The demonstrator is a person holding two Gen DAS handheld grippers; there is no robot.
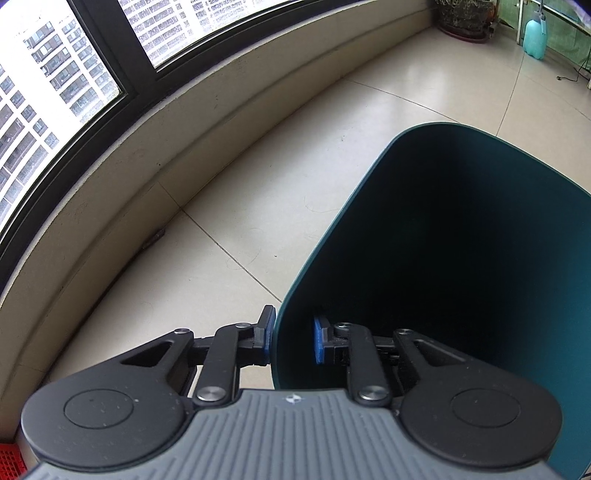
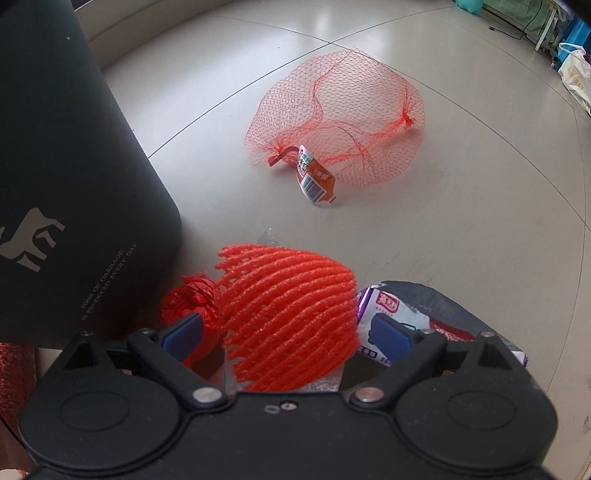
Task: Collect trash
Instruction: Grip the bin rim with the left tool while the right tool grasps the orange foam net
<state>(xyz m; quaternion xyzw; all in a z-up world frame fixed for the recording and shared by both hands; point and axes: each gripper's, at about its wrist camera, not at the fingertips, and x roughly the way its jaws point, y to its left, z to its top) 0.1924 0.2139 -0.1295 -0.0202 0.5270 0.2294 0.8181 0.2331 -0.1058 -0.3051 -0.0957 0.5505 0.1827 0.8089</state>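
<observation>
The left gripper (image 1: pixel 291 338) pinches the near rim of the dark teal trash bin (image 1: pixel 461 258): one blue pad sits against the outside of the wall, the other inside, and the fingers have closed as far as the thin wall allows. Inside the bin all is black shadow beyond the inner pad, so what it holds cannot be made out. Left of the fingers lies bare tiled floor (image 1: pixel 229 206), running to a low sill under a window (image 1: pixel 66 96). Far ahead and to the right stand a plant pot (image 1: pixel 463 18) and a pale blue bottle (image 1: pixel 534 37), both cut by the frame edge.

The right gripper (image 2: pixel 290 334) has its fingers spread wide, one on each side of an orange foam net sleeve (image 2: pixel 291 317); neither pad visibly presses it. The sleeve's near end is hidden behind the gripper body. Beside the left finger sits a crumpled red mesh wad (image 2: pixel 192 299), partly covered. Under the right finger lies a white and purple wrapper (image 2: pixel 402 310), its lower part hidden. To the left of the fingers the bin's dark outer wall fills the frame, printed lettering showing and its top cut off. Ahead of the fingers, past open floor, lies a red net bag (image 2: pixel 340 110) with a barcode tag (image 2: pixel 314 177), well apart from the sleeve. A white bag (image 2: pixel 576 74) is cut off at the far right edge.
</observation>
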